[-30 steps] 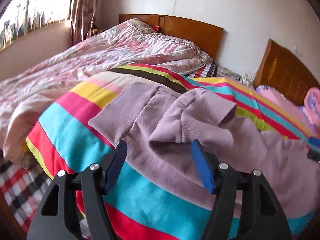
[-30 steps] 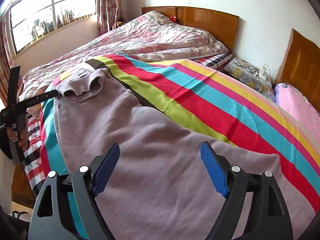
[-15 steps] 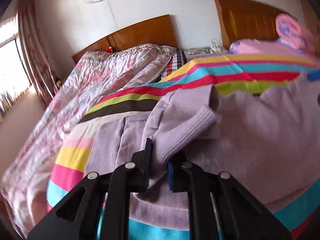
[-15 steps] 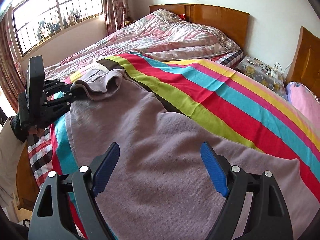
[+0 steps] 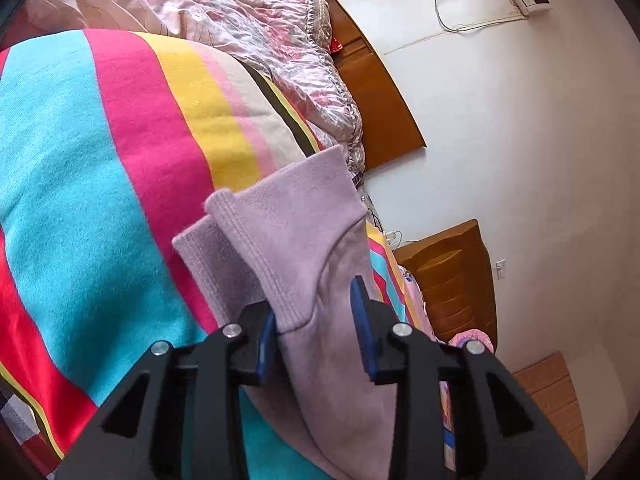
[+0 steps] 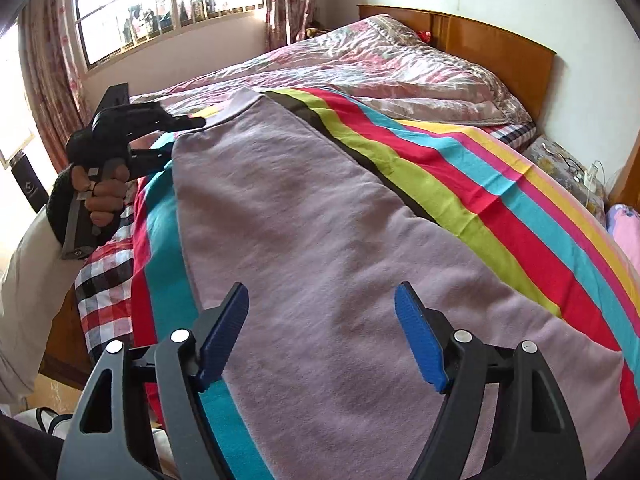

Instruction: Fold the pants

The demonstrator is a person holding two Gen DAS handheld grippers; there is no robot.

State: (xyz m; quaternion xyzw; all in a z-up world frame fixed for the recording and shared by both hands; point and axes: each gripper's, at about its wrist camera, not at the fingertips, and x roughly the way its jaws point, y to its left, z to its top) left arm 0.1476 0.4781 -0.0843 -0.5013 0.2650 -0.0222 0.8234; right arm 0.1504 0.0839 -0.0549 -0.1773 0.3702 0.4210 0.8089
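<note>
The lilac pants lie spread lengthwise on the striped blanket over the bed, cuff end toward 11 o'clock in the right wrist view, beside the floral quilt. The left gripper, gripped by a hand at 9 o'clock, has its jaws partly apart and opening, with the ribbed cuff between them, touching the left pad only. The right gripper hovers over the pants at 6 o'clock, jaws wide but closing, pads not pressing cloth.
</note>
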